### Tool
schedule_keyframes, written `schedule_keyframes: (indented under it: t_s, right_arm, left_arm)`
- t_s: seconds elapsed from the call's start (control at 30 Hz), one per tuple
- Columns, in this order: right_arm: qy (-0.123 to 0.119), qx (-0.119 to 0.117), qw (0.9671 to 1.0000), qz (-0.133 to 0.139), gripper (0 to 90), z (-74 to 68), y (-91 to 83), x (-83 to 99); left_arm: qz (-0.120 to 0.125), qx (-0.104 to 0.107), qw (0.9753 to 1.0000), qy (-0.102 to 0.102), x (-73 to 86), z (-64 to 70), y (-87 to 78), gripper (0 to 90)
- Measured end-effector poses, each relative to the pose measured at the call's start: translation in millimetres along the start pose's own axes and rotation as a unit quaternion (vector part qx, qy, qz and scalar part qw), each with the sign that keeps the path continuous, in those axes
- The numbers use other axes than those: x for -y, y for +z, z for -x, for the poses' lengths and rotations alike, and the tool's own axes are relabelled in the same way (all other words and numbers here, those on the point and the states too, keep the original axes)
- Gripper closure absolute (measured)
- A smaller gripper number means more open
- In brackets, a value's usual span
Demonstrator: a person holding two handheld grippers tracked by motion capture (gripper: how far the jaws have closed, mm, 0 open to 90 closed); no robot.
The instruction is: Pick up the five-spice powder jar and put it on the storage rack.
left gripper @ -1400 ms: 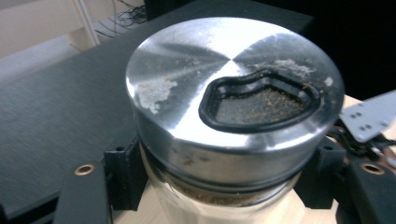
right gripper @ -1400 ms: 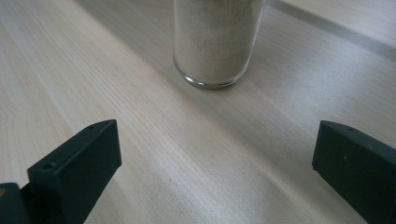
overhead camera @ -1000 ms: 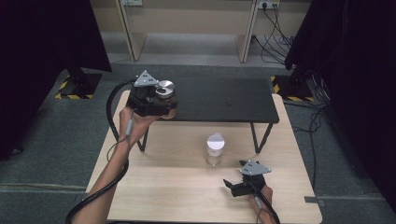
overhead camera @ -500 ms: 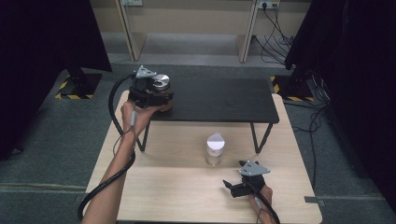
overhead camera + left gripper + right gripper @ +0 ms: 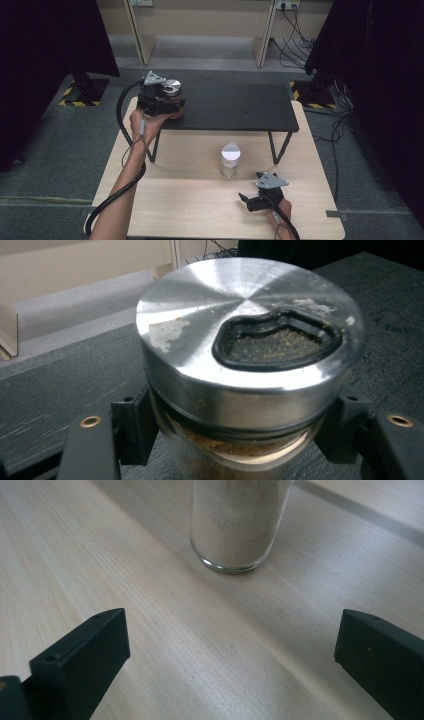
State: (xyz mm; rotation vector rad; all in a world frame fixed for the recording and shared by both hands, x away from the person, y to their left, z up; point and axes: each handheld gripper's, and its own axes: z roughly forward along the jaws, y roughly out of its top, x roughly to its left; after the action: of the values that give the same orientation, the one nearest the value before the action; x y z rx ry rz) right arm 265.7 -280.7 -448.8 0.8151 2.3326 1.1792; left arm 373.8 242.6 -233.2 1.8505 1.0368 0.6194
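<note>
We see a person at a light wooden table holding a gripper in each hand. The left gripper is clamped around a spice jar with a brushed metal lid, at the left end of a low black shelf standing on the table. Whether the jar rests on the shelf or hangs just above it, we cannot tell. Its jaws press the glass body just below the lid, a sensible hold. We judge the jar rigid, fairly heavy, slippery and breakable, so it wants a firm, level grip. The right gripper lies near the table's front edge, jaws wide apart and empty, near a second jar of pale powder.
</note>
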Motion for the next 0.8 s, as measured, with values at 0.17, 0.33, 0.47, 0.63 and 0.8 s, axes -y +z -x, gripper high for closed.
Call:
schedule_keyframes:
  t_s: [0.17,0.33,0.47,0.63,0.8]
  right_arm:
    - [0.000,0.000,1.0000,-0.001,1.3,-0.2,0.1,-0.3]
    - [-0.001,0.001,1.0000,-0.001,1.3,-0.5,0.1,-0.5]
    - [0.002,0.001,1.0000,0.000,1.3,-0.3,-0.1,-0.2]
    - [0.001,0.001,1.0000,-0.002,1.3,-0.3,0.3,-0.7]
    - [0.003,0.000,1.0000,-0.003,1.3,0.4,0.5,-0.9]
  left_arm:
    - [-0.004,-0.001,1.0000,-0.007,-3.8,3.6,-2.3,6.7]
    - [-0.015,0.002,0.9998,-0.013,-7.4,4.2,-6.0,1.2]
    - [0.001,0.016,0.9998,-0.014,3.8,1.9,-13.7,0.0]
    - [0.020,0.023,0.9995,-0.012,22.1,5.1,-26.7,0.0]
    - [0.017,0.018,0.9996,-0.014,33.9,13.3,-40.2,0.0]
